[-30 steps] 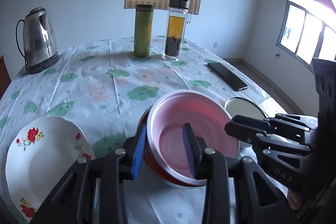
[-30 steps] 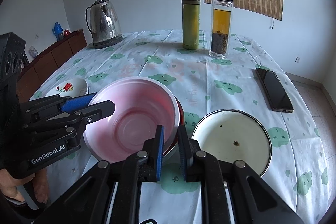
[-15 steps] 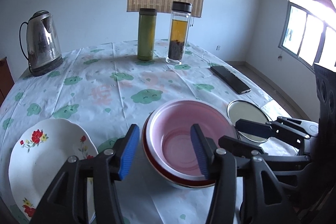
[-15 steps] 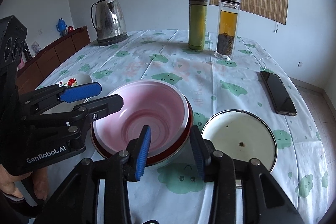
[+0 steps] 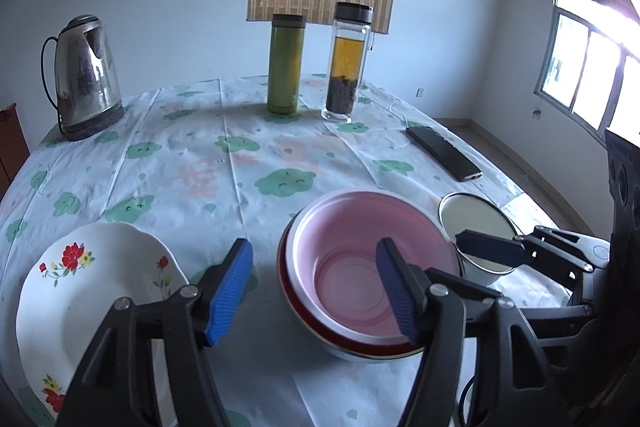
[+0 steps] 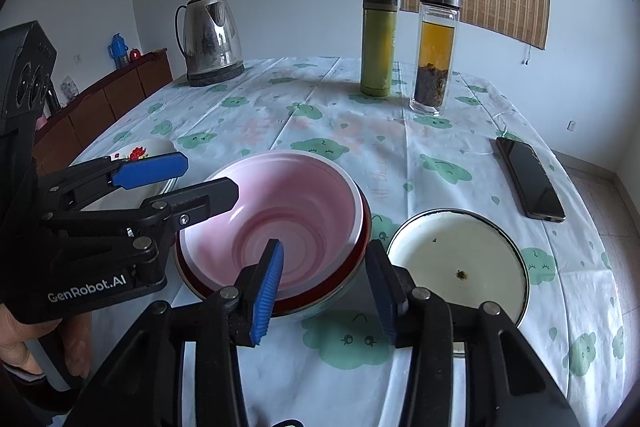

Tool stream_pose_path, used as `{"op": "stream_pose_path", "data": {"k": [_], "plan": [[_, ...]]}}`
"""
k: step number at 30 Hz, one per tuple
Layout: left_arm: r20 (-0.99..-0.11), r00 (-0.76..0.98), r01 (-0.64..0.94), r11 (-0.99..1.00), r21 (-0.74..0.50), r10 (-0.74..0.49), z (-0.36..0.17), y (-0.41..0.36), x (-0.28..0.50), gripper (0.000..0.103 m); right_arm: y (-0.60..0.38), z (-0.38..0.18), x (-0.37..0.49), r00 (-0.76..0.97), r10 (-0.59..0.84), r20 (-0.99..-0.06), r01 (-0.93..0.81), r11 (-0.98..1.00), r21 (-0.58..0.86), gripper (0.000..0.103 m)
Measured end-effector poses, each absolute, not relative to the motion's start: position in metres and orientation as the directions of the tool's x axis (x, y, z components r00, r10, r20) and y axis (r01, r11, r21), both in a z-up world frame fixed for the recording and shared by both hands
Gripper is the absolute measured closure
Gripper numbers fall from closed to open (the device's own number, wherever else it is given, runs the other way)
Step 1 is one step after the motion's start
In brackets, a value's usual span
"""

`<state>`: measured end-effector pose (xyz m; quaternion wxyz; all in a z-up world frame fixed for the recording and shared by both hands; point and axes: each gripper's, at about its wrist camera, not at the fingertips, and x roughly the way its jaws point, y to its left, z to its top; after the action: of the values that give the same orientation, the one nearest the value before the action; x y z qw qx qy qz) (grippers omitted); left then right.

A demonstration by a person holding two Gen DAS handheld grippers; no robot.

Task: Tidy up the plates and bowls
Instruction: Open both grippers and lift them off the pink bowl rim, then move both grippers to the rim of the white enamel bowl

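Note:
A pink bowl (image 5: 360, 247) sits nested in a red-rimmed bowl (image 5: 285, 279) on the table; the pink bowl (image 6: 288, 211) and the red-rimmed bowl (image 6: 360, 247) also show in the right wrist view. My left gripper (image 5: 316, 287) is open and empty, its jaws wide at the bowls' left rim. My right gripper (image 6: 326, 287) is open and empty at the bowls' near right rim. A white enamel bowl (image 6: 456, 263) stands right of the stack. A white flowered plate (image 5: 76, 291) lies at the left.
On the cloud-print tablecloth (image 5: 192, 163) stand a steel kettle (image 5: 84, 71), a green flask (image 5: 285, 65) and a glass tea bottle (image 5: 346, 63) at the back. A black phone (image 6: 530, 177) lies at the right. A wooden sideboard (image 6: 104, 99) stands beyond the table's left edge.
Both grippers have opened and let go of the pink bowl, which now rests lower inside the red-rimmed bowl. Both have drawn back a little.

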<state>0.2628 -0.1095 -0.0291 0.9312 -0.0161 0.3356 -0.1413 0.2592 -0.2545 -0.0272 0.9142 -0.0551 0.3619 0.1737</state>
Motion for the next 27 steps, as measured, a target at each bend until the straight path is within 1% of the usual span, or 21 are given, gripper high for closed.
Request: {"op": "stream_pose_path", "data": {"k": [2, 4, 9, 14, 16, 18, 27], "plan": [[-0.622, 0.734, 0.25, 0.96, -0.125, -0.272, -0.029, -0.109, 0.263, 0.037, -0.254, -0.028, 0.258, 0.682, 0.272, -0.679, -0.357, 0.934, 0.016, 0.05], [-0.624, 0.735, 0.245, 0.962, -0.122, -0.267, -0.029, -0.109, 0.263, 0.033, -0.255, -0.029, 0.256, 0.683, 0.274, -0.677, -0.359, 0.933, 0.016, 0.049], [-0.619, 0.739, 0.239, 0.962, -0.13, -0.267, -0.029, -0.107, 0.263, 0.032, -0.256, -0.028, 0.251, 0.694, 0.272, -0.667, -0.355, 0.935, 0.013, 0.049], [-0.614, 0.745, 0.227, 0.965, -0.133, -0.26, -0.029, -0.105, 0.263, 0.02, -0.261, -0.024, 0.242, 0.713, 0.272, -0.646, -0.351, 0.936, 0.006, 0.049], [-0.61, 0.75, 0.225, 0.966, -0.13, -0.257, -0.028, -0.105, 0.262, 0.012, -0.263, -0.023, 0.24, 0.717, 0.272, -0.641, -0.35, 0.937, 0.006, 0.049], [-0.605, 0.754, 0.225, 0.966, -0.128, -0.256, -0.028, -0.104, 0.262, 0.009, -0.265, -0.023, 0.237, 0.723, 0.269, -0.637, -0.348, 0.938, 0.002, 0.049], [-0.606, 0.753, 0.227, 0.966, -0.126, -0.256, -0.029, -0.106, 0.262, 0.009, -0.283, -0.019, 0.229, 0.74, 0.266, -0.618, -0.326, 0.945, 0.017, 0.048]]}}
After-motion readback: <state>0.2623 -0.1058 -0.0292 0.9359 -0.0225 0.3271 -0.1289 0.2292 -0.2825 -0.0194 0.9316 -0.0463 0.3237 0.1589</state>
